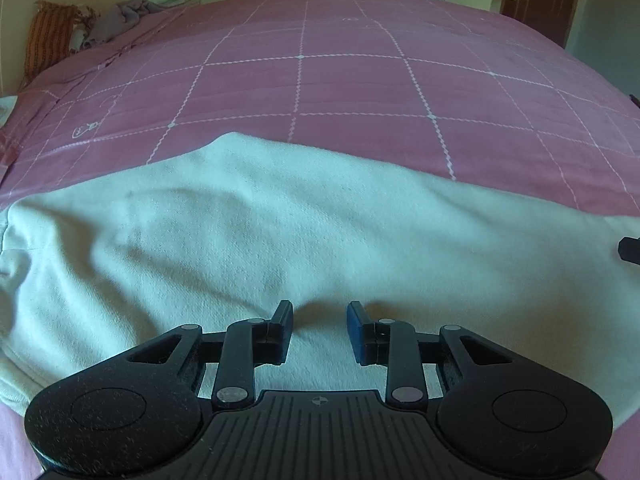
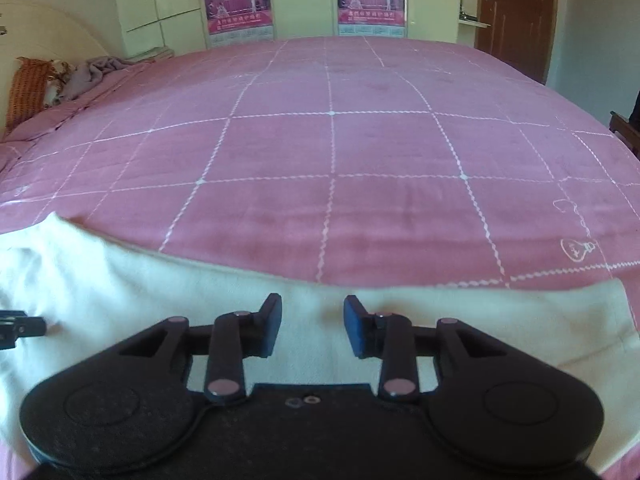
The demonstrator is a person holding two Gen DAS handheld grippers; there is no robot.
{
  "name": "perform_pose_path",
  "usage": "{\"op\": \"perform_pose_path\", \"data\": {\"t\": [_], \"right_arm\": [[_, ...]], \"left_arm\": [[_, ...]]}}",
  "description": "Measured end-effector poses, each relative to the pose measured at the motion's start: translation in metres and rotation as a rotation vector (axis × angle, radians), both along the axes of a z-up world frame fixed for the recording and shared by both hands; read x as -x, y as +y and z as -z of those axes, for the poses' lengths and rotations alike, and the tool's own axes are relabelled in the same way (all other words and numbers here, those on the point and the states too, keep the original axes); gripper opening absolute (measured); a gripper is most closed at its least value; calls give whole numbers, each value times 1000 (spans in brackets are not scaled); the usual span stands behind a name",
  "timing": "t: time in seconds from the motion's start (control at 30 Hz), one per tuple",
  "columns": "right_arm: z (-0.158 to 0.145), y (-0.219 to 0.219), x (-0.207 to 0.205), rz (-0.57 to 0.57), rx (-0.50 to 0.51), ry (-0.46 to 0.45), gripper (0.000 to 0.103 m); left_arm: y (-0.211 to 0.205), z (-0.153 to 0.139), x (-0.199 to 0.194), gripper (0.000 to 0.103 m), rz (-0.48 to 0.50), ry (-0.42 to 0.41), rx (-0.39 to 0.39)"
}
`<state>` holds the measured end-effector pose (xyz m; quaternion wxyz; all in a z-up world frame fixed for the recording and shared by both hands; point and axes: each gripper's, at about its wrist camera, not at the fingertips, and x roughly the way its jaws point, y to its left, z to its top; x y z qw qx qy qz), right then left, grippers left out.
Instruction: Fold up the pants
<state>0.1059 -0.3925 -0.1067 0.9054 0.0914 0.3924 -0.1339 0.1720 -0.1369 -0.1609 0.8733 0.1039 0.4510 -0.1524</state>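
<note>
Pale cream pants (image 1: 240, 232) lie flat across the near edge of a pink bed (image 1: 340, 84). My left gripper (image 1: 319, 316) is open, its fingers just above the cloth with nothing between them. In the right wrist view the same pants (image 2: 140, 292) stretch from the left to their end at the right (image 2: 592, 320). My right gripper (image 2: 312, 312) is open over the cloth near its far edge. Each gripper's tip shows at the edge of the other's view: the right one (image 1: 630, 250) and the left one (image 2: 20, 328).
The pink bedspread (image 2: 332, 152) with a white grid runs far ahead. An orange pillow (image 1: 48, 36) and a crumpled grey cloth (image 1: 120, 16) lie at the far left. Wardrobes with posters (image 2: 236, 0) and a brown door (image 2: 516, 12) stand behind the bed.
</note>
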Motion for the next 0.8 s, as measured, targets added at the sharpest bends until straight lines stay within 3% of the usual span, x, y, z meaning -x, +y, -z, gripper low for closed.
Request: {"op": "perform_pose_path", "data": {"t": [0.17,0.33,0.47,0.8], "right_arm": [[6,2,58,-7,-32,31,34],[25,-21,79,28,114,90,32],[6,-48,93,153,44,63,34],[-7,-121,150,408,-77,16,42]], "left_arm": [[5,6,36,30,42,-22,-31],[15,7,39,37,29,-23,-43],[16,-9,42,37,-1,-17,-27],[-60,-20,62,37,150,13,35]]}}
